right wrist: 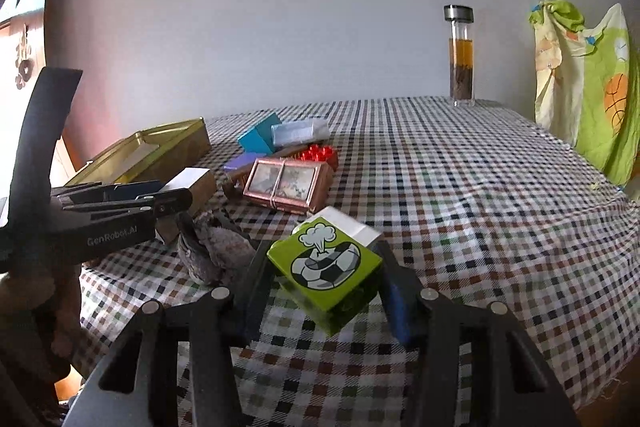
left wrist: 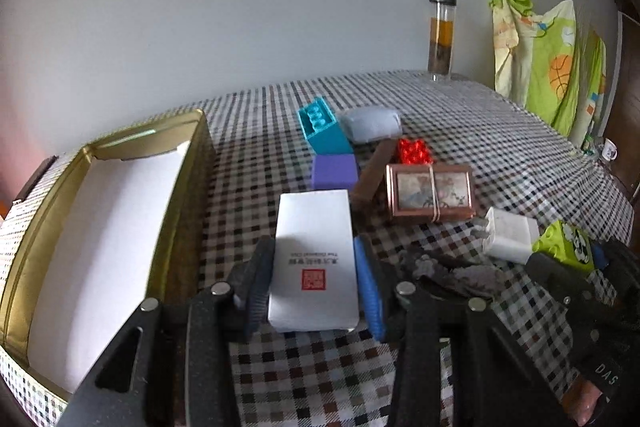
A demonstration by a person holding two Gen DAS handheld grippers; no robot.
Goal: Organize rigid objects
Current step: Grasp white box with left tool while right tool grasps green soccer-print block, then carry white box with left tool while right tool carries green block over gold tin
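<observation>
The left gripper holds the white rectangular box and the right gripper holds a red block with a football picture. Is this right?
Not quite. The block in the right gripper is the green block with a football picture, not red, as the right wrist view shows. The left gripper does hold the white rectangular box.

Both tools are matte black plastic. The left gripper [left wrist: 314, 281] has ribbed blue finger pads [left wrist: 370, 291], round silver screw heads on its linkage arms, and white "GenRobot.AI" lettering along its side. The right gripper [right wrist: 326, 291] matches, with triangular cut-outs in its arms.
</observation>
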